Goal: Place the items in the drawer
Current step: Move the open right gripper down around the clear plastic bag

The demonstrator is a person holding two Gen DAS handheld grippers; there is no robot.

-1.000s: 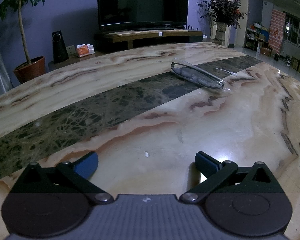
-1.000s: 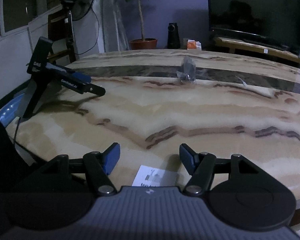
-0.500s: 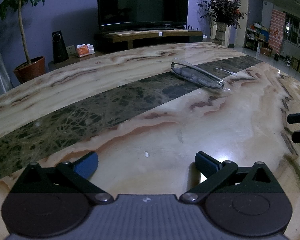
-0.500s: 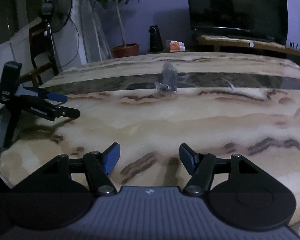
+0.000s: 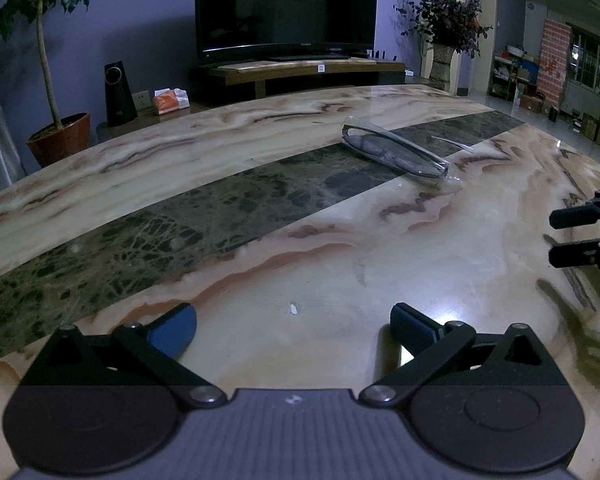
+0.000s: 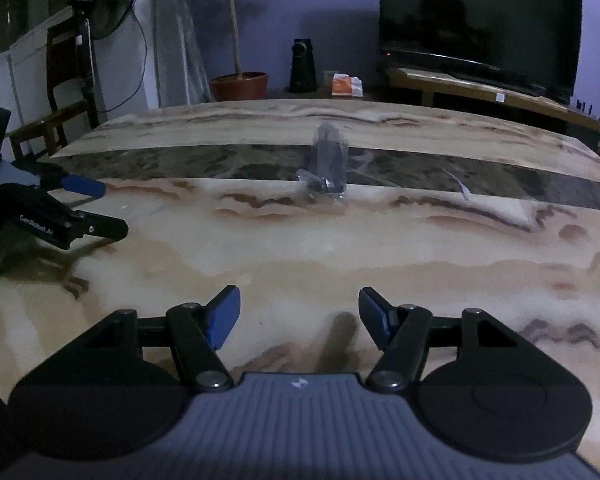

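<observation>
"GenRobot.AI" on left gripper (image 6: 96,210)

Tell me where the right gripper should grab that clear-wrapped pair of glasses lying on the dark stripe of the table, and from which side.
Probably across the middle of the wrapped glasses, with the right gripper coming straight ahead and down. In the right wrist view the pack lies end-on, long and slim, so the open jaws would span its narrow width. The crinkled wrapper end nearest looks loose and flimsy, a poorer hold. The marble table around it is bare.

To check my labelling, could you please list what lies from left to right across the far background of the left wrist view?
Potted tree in a terracotta pot → black cone-shaped speaker → orange tissue pack → large dark television → dried bouquet in a pale vase.
</observation>
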